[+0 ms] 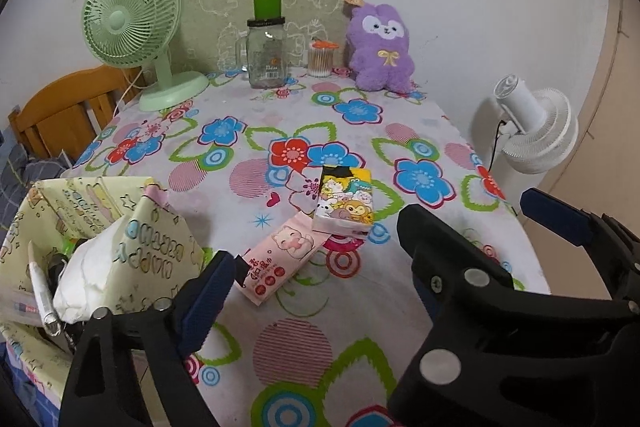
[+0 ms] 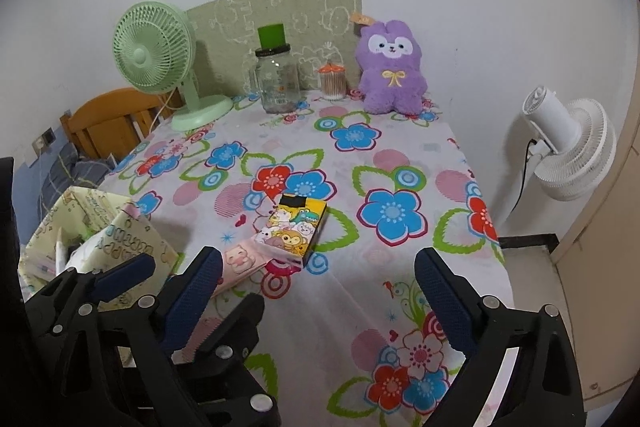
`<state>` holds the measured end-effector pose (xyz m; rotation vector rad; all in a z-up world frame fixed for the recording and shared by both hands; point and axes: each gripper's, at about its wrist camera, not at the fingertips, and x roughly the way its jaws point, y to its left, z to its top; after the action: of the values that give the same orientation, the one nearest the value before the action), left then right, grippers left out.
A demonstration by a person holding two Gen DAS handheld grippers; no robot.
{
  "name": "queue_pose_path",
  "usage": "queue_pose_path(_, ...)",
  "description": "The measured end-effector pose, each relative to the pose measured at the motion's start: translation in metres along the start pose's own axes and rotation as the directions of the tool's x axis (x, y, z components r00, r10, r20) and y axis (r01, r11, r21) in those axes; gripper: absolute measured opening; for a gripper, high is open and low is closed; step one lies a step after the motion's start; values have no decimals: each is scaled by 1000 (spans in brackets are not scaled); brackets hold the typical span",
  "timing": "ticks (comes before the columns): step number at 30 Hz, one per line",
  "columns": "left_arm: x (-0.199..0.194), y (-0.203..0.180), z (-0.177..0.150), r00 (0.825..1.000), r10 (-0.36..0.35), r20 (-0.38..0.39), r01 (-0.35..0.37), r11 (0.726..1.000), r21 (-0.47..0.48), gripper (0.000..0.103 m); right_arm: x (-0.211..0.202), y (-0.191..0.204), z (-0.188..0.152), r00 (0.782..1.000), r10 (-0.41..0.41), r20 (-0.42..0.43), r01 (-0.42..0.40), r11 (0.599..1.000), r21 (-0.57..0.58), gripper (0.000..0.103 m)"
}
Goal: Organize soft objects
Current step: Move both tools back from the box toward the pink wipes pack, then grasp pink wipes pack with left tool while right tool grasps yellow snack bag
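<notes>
Lying just ahead of the left gripper (image 1: 312, 259), whose jaws stand wide and empty, the pink wet-wipe pack (image 1: 280, 263) runs lengthwise toward the yellow cartoon tissue pack (image 1: 346, 203) overlapping its far end, with the equally wide, empty right gripper (image 2: 320, 279) alongside.

A lived-in home, likely a bedroom: a table under a flowered tablecloth (image 2: 400, 155) stands against the white wall, with a purple plush bunny (image 2: 391, 67) and green desk fan (image 2: 160, 59) along its far edge, a wooden headboard (image 2: 108, 123) beside it.
</notes>
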<state>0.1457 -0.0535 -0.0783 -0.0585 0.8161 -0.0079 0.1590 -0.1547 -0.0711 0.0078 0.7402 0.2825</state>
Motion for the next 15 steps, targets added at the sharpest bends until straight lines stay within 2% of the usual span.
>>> queue_pose_path(7, 20, 4, 4, 1000, 12, -22, -12, 1000, -1, 88, 23, -1, 1, 1000, 14, -23, -14, 1000, 9, 96)
queue_pose_path(10, 28, 7, 5, 999, 1, -33, -1, 1000, 5, 82, 30, 0, 2, 999, 16, -32, -16, 1000, 5, 96)
queue_pose_path(15, 42, 13, 8, 998, -4, -61, 4, 1000, -2, 82, 44, 3, 4, 999, 15, -41, -15, 1000, 2, 95)
